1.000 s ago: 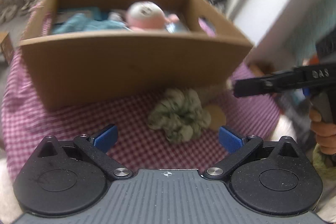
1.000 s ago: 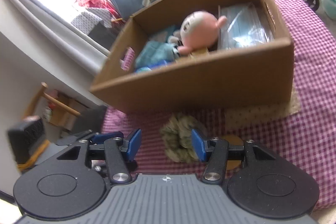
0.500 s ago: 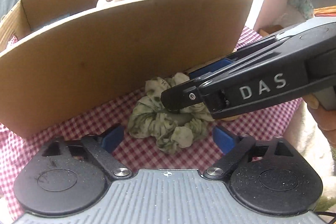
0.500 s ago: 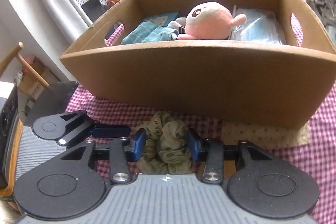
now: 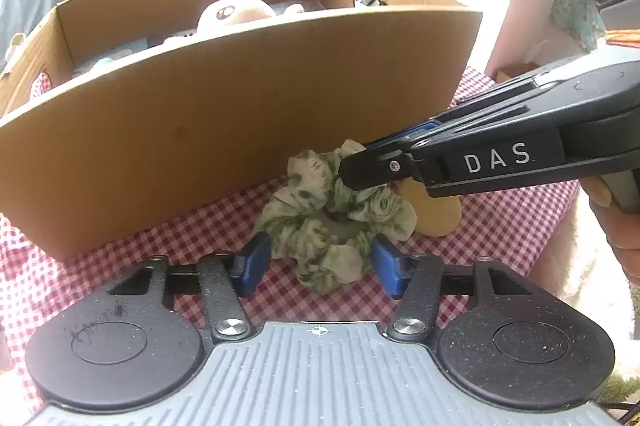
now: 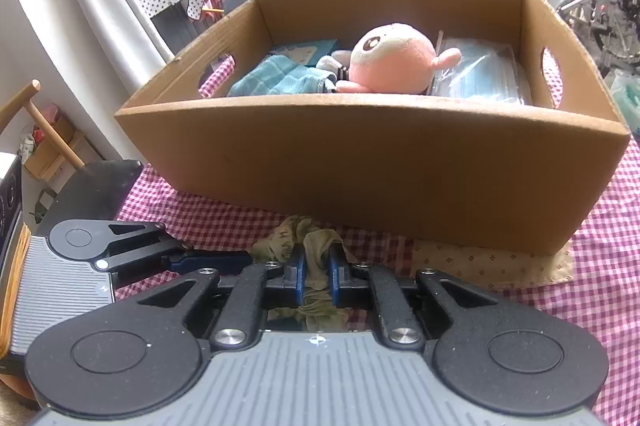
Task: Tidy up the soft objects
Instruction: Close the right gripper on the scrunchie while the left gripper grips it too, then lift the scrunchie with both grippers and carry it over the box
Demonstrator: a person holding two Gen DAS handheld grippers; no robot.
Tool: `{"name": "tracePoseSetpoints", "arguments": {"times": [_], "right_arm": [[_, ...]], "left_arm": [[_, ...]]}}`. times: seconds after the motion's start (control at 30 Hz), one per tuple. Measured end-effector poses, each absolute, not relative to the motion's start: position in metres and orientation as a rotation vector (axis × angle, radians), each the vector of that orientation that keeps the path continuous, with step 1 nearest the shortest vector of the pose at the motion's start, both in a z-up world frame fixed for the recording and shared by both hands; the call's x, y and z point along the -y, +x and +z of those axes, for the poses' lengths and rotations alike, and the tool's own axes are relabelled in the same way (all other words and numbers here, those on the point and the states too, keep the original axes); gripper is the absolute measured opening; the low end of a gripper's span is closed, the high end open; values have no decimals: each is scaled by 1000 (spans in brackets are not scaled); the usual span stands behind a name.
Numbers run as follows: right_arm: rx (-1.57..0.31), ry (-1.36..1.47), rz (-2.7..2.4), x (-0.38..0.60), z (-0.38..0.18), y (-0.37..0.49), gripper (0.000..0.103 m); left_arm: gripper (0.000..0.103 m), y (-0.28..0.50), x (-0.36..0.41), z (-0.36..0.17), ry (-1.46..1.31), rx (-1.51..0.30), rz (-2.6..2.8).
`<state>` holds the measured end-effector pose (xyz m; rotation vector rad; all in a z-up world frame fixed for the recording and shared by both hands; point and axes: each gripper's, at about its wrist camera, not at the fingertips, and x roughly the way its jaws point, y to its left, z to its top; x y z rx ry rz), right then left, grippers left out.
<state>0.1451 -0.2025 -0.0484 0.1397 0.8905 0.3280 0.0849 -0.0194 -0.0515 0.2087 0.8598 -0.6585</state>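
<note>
Left wrist view: the left gripper (image 5: 316, 268), jaws wide apart, flanks a ruffled green-and-white fabric scrunchie (image 5: 332, 214) lying flat on the red-checked worktop (image 5: 500, 222) beside the brown cardboard box (image 5: 224, 130); the right gripper (image 5: 360, 172) pinches its far edge.

Right wrist view: the right gripper's (image 6: 316, 276) jaws are nearly closed on the scrunchie (image 6: 310, 246); inside the box (image 6: 400, 166) lie a pink plush toy (image 6: 392, 62) and a blue cloth (image 6: 280, 78).

Green-mottled scrunchie (image 5: 332, 214) — pink plush (image 6: 390, 60), brown box (image 6: 360, 154)
</note>
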Motion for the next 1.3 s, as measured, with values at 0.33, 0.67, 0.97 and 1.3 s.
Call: {"name": "tracePoseSetpoints", "arguments": {"times": [0.33,0.67,0.97,1.3], "right_arm": [[-836,139,346,197,-33,128,11],[-744,94,376,183,-4,113,11],[-684,75,391,176,16,106,10],[-519,13,419,172,70,104,10]], "left_arm": [[33,66,8,-31,191,-795,-643],[21,57,-10,-6,121,-706,-619],[17,58,-19,11,67,-657,-621],[17,77,-27,62,-1,-513,-659]]}}
